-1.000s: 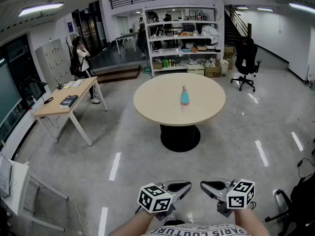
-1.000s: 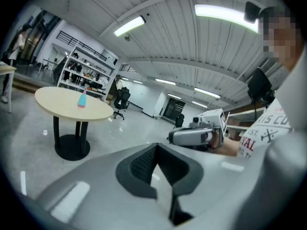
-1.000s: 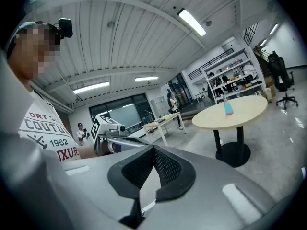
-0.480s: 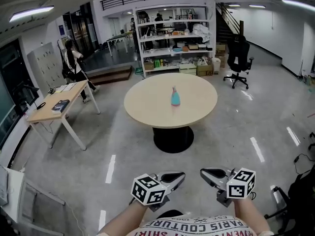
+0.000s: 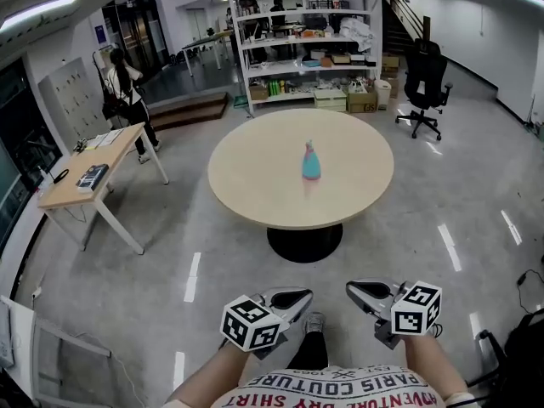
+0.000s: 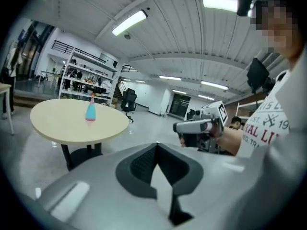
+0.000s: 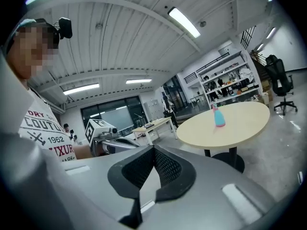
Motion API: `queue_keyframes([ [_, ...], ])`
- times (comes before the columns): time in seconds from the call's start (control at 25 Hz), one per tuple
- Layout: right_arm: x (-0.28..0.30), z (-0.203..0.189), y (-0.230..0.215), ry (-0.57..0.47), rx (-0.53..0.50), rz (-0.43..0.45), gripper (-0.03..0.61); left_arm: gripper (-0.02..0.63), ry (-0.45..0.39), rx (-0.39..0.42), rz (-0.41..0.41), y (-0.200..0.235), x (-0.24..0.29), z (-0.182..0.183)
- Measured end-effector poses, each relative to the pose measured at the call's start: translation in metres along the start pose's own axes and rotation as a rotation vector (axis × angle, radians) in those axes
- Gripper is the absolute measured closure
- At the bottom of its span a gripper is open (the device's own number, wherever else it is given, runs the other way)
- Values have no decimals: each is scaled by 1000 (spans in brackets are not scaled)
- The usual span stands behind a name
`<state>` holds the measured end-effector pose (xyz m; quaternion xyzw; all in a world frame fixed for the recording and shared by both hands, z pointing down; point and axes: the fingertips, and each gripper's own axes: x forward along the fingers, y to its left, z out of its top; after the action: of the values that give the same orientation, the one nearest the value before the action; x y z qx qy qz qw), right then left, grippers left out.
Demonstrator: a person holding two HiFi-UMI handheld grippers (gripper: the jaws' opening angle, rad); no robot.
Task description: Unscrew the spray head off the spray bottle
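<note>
Nearest to me, at the bottom edge of the head view, I saw the wearer's white shirt (image 5: pixel 340 391) with red and black lettering. Just ahead of it were the two grey tongs, held side by side and pointing forward with a gap between them. The left gripper (image 5: pixel 293 297) had its jaws pressed fully together and held nothing. The right gripper (image 5: pixel 360 291) was the same, closed and empty. A shoe (image 5: pixel 315 322) showed in the gap between them, on a glossy grey floor (image 5: pixel 153 262) streaked with reflected ceiling lights. Well ahead of both grippers stood a round table (image 5: pixel 255 177) with a pale wooden top on a single black pedestal (image 5: pixel 304 241). The spray bottle (image 5: pixel 311 167) stood upright near the middle of that tabletop, alone and far from either gripper. Its body was light blue, and the pink spray head (image 5: pixel 309 146) was in place on top. Each gripper view showed the bottle small on the table beyond that gripper's closed jaws. Off to the left was a rectangular desk (image 5: pixel 81 181) with a dark book (image 5: pixel 92 177) lying on it, and a person (image 5: pixel 119 83) stood past its far end. At the back were white shelves (image 5: pixel 297 41) crowded with boxes and supplies. To their right I saw a black office chair (image 5: pixel 425 87) and a staircase (image 5: pixel 399 24) rising behind it.
</note>
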<state>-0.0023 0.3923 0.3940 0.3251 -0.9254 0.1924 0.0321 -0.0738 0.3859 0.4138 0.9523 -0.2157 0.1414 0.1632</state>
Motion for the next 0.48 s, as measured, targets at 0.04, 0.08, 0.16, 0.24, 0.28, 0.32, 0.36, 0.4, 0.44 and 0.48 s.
queue_keyframes([
  [0.04,13,5,-23,6,11,-5,581,613,6,11,15,24,12,7],
  [0.08,26,14,-47,9,23,-10,581,613,6,13,26,50,25,17],
  [0.16,52,39,-95,11,36,-17,581,612,-1,-8,30,102,53,43],
  [0.24,77,66,-143,22,35,-34,581,612,-6,-30,16,148,83,71],
  [0.28,88,79,-165,29,36,-46,581,613,-8,-32,1,167,98,82],
  [0.32,99,90,-186,29,39,-57,581,612,-11,-27,-18,183,112,93],
  [0.36,110,103,-205,21,40,-66,581,612,-18,-18,-42,197,124,107],
  [0.4,120,116,-221,7,35,-74,581,612,-30,-5,-65,210,134,122],
  [0.44,129,130,-236,-7,22,-83,581,612,-43,12,-82,222,145,138],
  [0.48,135,142,-250,-18,6,-92,581,612,-55,33,-90,231,155,153],
])
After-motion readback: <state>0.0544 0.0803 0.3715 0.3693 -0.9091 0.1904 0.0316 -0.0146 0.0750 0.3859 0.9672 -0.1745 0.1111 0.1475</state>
